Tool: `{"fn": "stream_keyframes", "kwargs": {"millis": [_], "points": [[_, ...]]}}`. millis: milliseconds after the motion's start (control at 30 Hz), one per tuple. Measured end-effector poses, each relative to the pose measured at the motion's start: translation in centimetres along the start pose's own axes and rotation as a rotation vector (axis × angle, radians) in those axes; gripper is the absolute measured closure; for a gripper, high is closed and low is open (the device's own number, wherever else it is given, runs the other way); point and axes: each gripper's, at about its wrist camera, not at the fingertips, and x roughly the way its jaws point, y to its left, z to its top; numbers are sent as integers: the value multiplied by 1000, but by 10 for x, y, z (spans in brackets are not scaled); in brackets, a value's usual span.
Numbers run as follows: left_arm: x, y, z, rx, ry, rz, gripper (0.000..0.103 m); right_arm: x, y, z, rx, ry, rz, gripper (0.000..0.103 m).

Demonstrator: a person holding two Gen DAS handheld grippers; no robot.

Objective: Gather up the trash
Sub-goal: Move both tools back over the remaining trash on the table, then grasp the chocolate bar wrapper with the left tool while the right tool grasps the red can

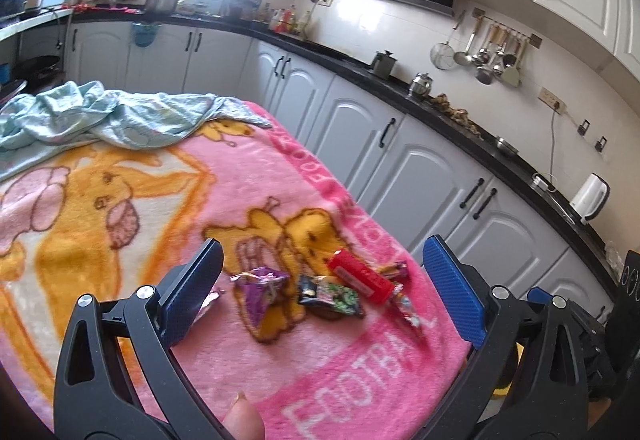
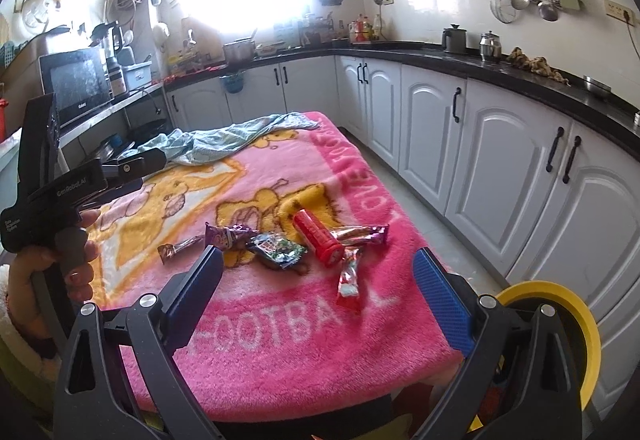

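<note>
Six pieces of trash lie clustered near the front of the pink fleece blanket with cartoon print (image 2: 280, 340) that covers my table. From my right camera, left to right: a thin brown foil wrapper (image 2: 180, 247), a purple crumpled snack bag (image 2: 228, 236), a dark green-printed snack packet (image 2: 278, 250), a red plastic cylinder lying on its side (image 2: 318, 238), a pink-and-orange candy wrapper (image 2: 362, 234) just behind the cylinder's near end, and a red-and-white torn sachet (image 2: 348, 278) closest to me.

My left gripper (image 1: 320, 296) hovers above the pile with its blue-padded jaws spread wide and nothing between them; the purple bag (image 1: 262, 282), the dark packet (image 1: 330, 296) and the red cylinder (image 1: 360, 276) show between its fingers. A fingertip (image 1: 244, 420) shows at the bottom edge of that view.

My right gripper (image 2: 316, 292) is likewise released, jaws wide, hanging over the blanket's front edge, empty. A yellow round bin rim (image 2: 560, 304) sits low at my right, beside the table. A crumpled pale-blue cloth (image 2: 224, 144) lies at the blanket's far end. White kitchen cabinets (image 2: 500, 168) run along the right.
</note>
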Motion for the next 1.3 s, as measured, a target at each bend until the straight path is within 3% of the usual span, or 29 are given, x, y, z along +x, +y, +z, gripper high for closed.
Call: {"fn": "stream_keyframes", "kwargs": {"millis": [267,833,933,1067,1300], "points": [[3,30,-1,-28,3,74,11,38,11,8,-22,37,33,11],[40,85,-23,-8,136,231,12,152,11,7,-126,245,23,45],[48,92,-29,12,176,242,16,169,7,6,-128,276,7,48],[58,101,-39,33,226,254,30,190,1,5,-132,319,-1,56],[71,101,-52,67,302,220,39,207,-1,0,-148,365,10,63]]}}
